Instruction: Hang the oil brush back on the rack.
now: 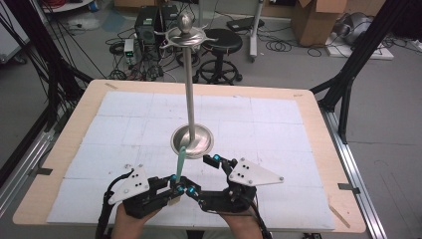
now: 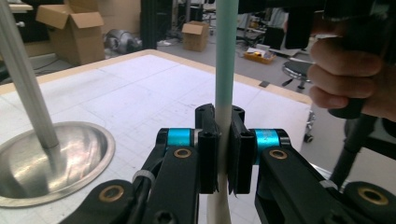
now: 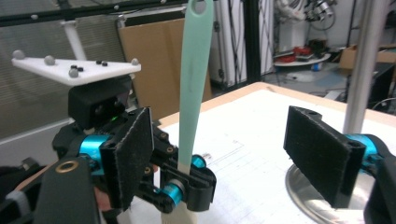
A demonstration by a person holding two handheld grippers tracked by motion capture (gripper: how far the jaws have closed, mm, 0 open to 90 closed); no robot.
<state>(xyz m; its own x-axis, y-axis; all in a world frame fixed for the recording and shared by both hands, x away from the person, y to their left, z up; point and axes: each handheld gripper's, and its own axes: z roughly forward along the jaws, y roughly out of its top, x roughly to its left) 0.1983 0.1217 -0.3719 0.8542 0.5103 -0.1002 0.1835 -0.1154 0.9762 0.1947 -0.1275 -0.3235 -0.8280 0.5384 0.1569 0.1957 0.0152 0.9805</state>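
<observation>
Left tool (image 1: 173, 189), right tool (image 1: 201, 175): black, blue rings, brass screws, grey three-cornered plates, black cables.

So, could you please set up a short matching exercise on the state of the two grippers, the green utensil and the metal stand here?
Things:
1. left gripper
2. right gripper
3. mint-green utensil
4. metal stand

States:
A. open, holding nothing
B. upright on its round base mid-table
C. shut on the utensil
D. held upright, hanging hole at top

Pairs: 1-C, 2-A, 3-D, 4-B

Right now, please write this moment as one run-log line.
left tongs: shut on mint-green utensil, upright | right tongs: open | metal stand: centre
</observation>
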